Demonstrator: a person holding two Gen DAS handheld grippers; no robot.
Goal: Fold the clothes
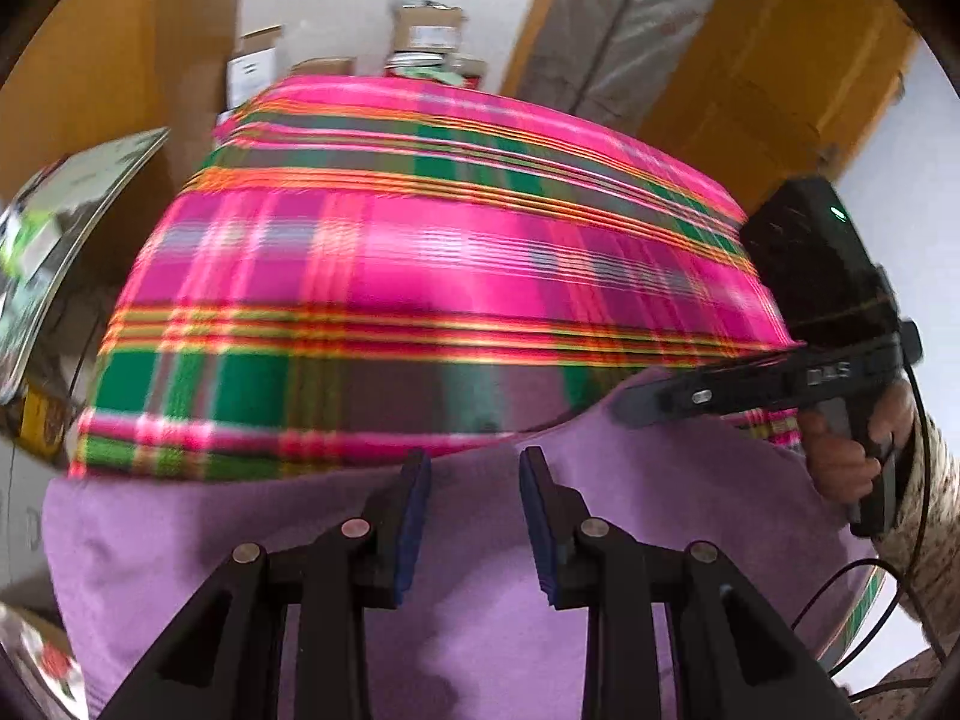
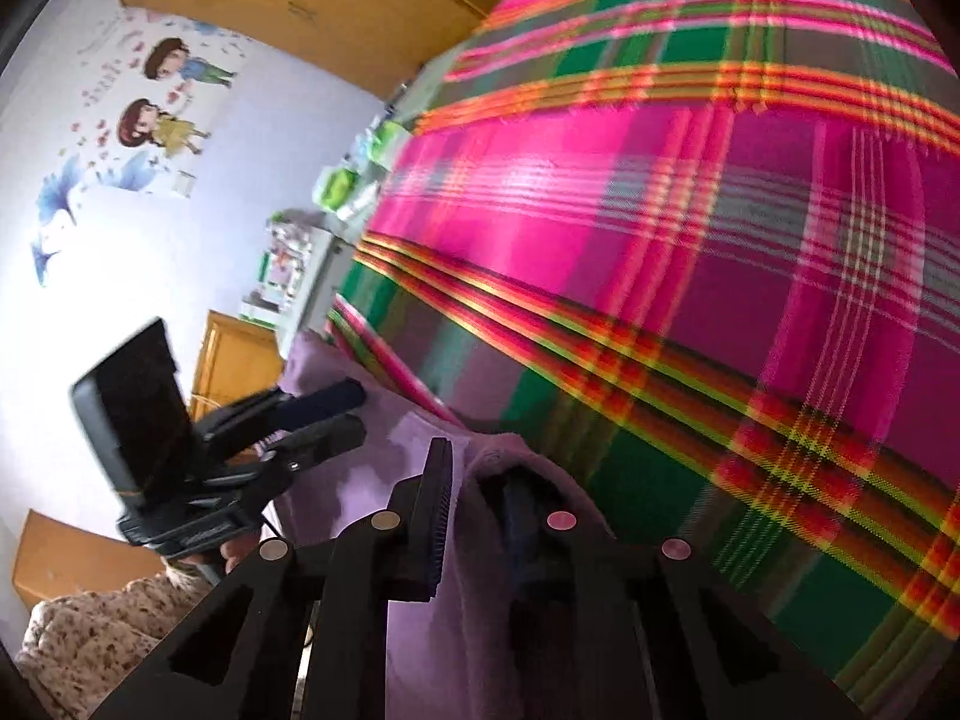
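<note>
A purple garment [image 1: 480,600] lies on a bed under a bright pink, green and orange plaid cover [image 1: 420,252]. My left gripper [image 1: 474,468] hovers over the garment's far edge; it is open, its blue pads apart with only flat cloth showing under the gap. In the right wrist view the same gripper [image 2: 354,408] sits at the garment's left end. My right gripper [image 2: 480,468] is shut on a raised fold of the purple garment [image 2: 480,600], and the cloth drapes over its right finger. In the left wrist view the right gripper [image 1: 636,408] reaches in from the right at the garment's edge.
Cardboard boxes [image 1: 420,30] stand past the bed's far side, with wooden wardrobe panels [image 1: 780,60] behind. A wall with cartoon stickers [image 2: 156,90] and cluttered bedside items [image 2: 348,186] lie left of the plaid cover [image 2: 660,240]. A person's hand [image 1: 840,462] and patterned sleeve [image 2: 90,630] hold the grippers.
</note>
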